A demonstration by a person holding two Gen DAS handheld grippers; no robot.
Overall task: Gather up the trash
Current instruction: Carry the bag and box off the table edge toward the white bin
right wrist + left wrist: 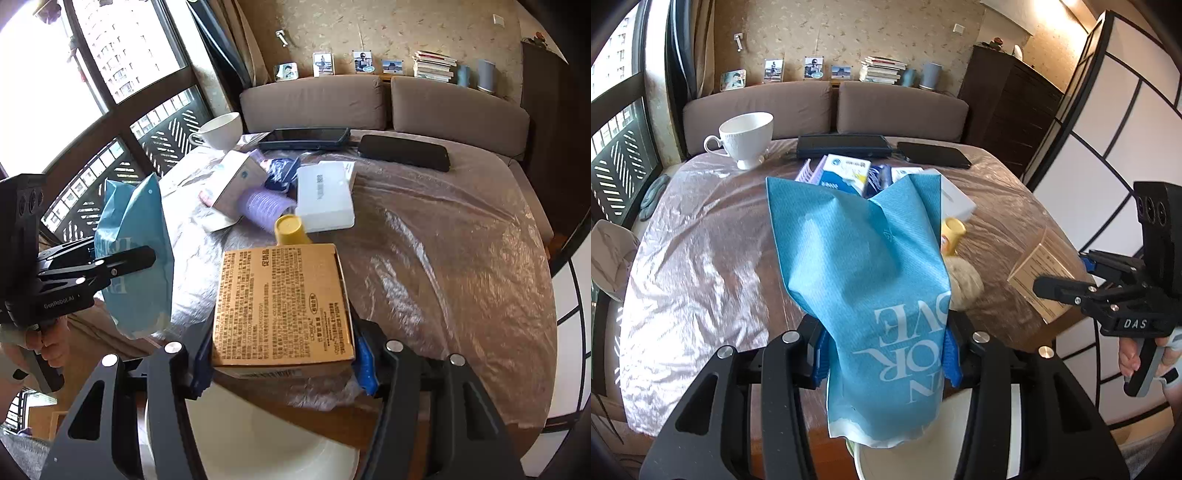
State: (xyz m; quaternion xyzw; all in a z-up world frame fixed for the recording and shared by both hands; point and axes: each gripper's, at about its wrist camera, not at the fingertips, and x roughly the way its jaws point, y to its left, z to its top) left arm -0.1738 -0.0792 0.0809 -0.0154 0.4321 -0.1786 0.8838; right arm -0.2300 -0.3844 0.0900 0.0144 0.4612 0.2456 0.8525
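Note:
My left gripper [884,354] is shut on a blue paper bag [864,273] with white letters, held upright above the table's near edge; it also shows in the right wrist view [138,254]. My right gripper [282,363] is shut on a tan cardboard box [282,302] with printed text, at the table's front edge; the box also shows in the left wrist view [1043,273]. A white round bin [258,443] sits below both grippers. A yellow cup [291,229] lies beyond the box.
The table [461,258] has a clear plastic cover. On it lie a white box [323,195], a purple roller [264,205], a carton [236,181], a white teacup [746,138] and two dark tablets [404,151]. A sofa [827,107] stands behind.

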